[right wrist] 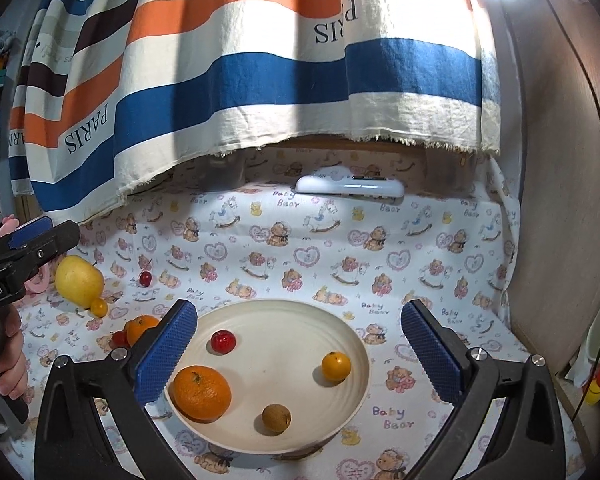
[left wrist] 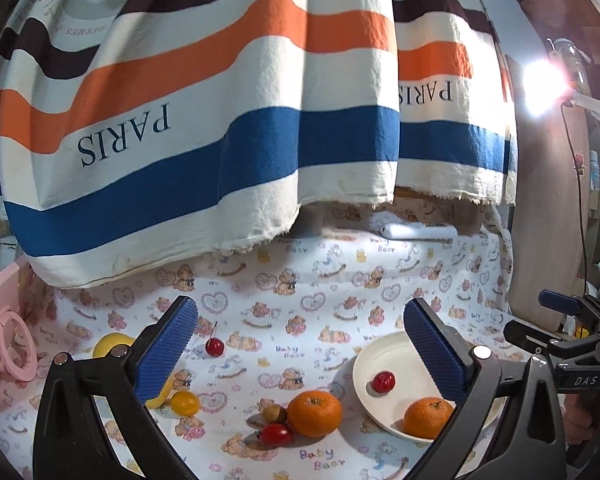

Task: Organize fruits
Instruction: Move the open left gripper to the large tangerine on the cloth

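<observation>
A cream plate lies on the bear-print cloth and holds a tangerine, a red cherry tomato, a small yellow-orange fruit and a brown longan. My right gripper is open and empty above the plate. On the cloth left of the plate lie a tangerine, a red grape tomato, a brown longan, a yellow cherry tomato, a cherry and a yellow lemon. My left gripper is open and empty above them.
A striped "PARIS" curtain hangs over the back of the table. A white remote-like device lies at the back. A pink holder stands at the left edge. A wooden panel bounds the right side, with a bright lamp above.
</observation>
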Demonstrator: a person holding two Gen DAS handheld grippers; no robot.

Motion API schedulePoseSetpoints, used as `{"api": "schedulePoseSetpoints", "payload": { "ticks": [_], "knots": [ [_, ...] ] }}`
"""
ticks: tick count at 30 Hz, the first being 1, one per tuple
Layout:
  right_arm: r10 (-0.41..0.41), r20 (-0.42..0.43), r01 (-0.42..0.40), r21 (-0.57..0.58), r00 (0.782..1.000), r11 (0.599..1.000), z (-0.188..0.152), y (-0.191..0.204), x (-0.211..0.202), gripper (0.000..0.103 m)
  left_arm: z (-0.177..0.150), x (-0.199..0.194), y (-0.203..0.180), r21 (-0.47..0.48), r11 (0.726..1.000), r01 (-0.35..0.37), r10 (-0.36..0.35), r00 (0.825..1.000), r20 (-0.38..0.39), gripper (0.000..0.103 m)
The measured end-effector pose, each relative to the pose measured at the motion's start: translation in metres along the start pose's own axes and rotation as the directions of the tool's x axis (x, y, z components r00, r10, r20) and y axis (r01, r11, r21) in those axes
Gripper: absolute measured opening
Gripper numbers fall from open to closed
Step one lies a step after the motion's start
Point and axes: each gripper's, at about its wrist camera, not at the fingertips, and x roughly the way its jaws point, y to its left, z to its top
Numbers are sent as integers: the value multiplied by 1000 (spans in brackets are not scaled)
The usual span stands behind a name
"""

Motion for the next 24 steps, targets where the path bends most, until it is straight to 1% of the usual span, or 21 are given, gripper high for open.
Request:
{"api": "schedulePoseSetpoints", "payload": {
  "ticks": [2,4,6,8,10,12,14,15,17,19,21,23,24],
  "knots": [
    [-13,13,13,2,1000,1000,0,-1,-1,102,-2,1,-3,30,999,-23,23,1000,22,102],
    [-19,38,19,10,999,1000,0,-3,-2,102,-3,5,-5,65,998,-11,11,1000,10,102],
    [0,62,-1,16,998,1000,-1,-6,-1,102,-6,9,-7,69,998,1,0,1000,-9,102],
    [34,53,-36,30,998,999,-2,-10,2,102,-9,14,-8,67,998,-1,4,999,-35,102],
    [73,35,-75,68,997,995,-3,-15,6,102,-11,19,-8,56,998,14,-10,998,-66,102],
    [59,30,-61,91,998,994,-4,-18,7,102,-14,24,-5,31,999,20,-17,995,-100,102],
    [33,34,-36,82,999,996,-4,-19,7,102,-17,30,-2,13,1000,12,-10,990,-138,102],
    [11,40,-14,74,999,997,-4,-19,7,102,-19,32,0,10,1000,9,-7,988,-154,102],
    [-7,48,4,67,999,998,-4,-19,7,102,-23,37,1,13,1000,9,-7,985,-171,102],
    [-6,37,4,61,999,998,-4,-19,8,102,-27,41,2,20,1000,-1,4,983,-181,102],
    [10,15,-10,62,1000,998,-4,-19,10,102,-29,45,3,22,1000,-6,10,978,-209,102],
    [38,-10,-37,72,999,997,-5,-20,13,102,-30,49,3,15,1000,8,-5,971,-239,94],
    [50,-21,-48,78,999,996,-6,-20,14,102,-31,51,3,17,1000,15,-10,966,-259,83]
  ]
}}
